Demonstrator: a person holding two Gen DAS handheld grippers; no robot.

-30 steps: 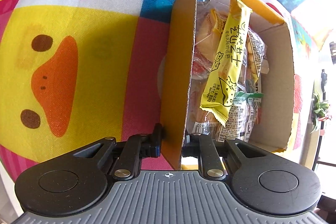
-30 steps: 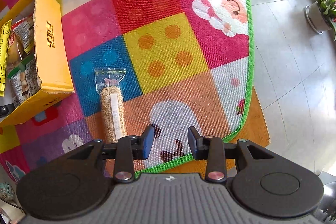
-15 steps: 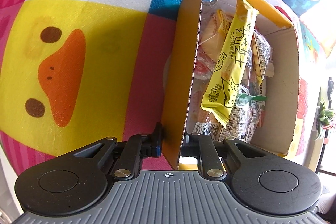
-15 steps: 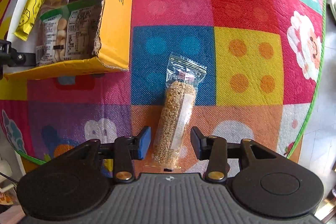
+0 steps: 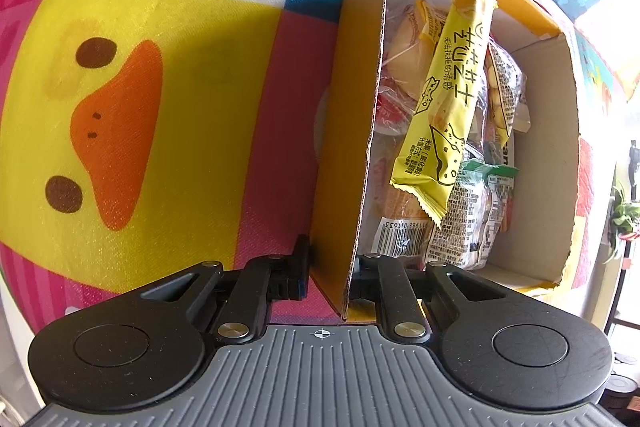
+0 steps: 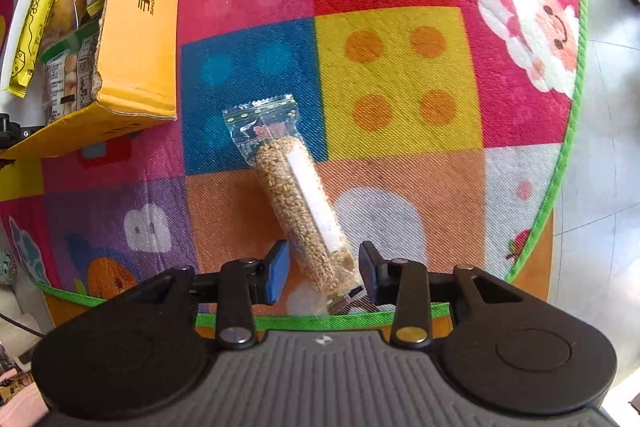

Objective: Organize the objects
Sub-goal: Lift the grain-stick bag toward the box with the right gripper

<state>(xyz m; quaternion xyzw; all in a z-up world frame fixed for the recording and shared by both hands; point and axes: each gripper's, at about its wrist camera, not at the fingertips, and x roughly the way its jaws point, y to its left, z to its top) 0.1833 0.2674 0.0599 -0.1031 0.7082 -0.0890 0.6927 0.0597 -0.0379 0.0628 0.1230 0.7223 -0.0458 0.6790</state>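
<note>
Snack bag (image 6: 298, 195) near the mat's (image 6: 400, 75) edge, being picked up.
Right gripper (image 6: 323, 273) closing around it; left gripper (image 5: 330, 267) clamps the box (image 5: 348, 131) wall; lift next.

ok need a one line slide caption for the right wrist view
Right hand-held gripper closing around a clear plastic packet of golden grain on a colourful patchwork play mat, beside a yellow cardboard snack box.

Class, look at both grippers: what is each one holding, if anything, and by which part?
The left gripper clamps the yellow box by its near side wall. The right gripper is closing around the grain packet's lower end, not yet gripping.
</note>
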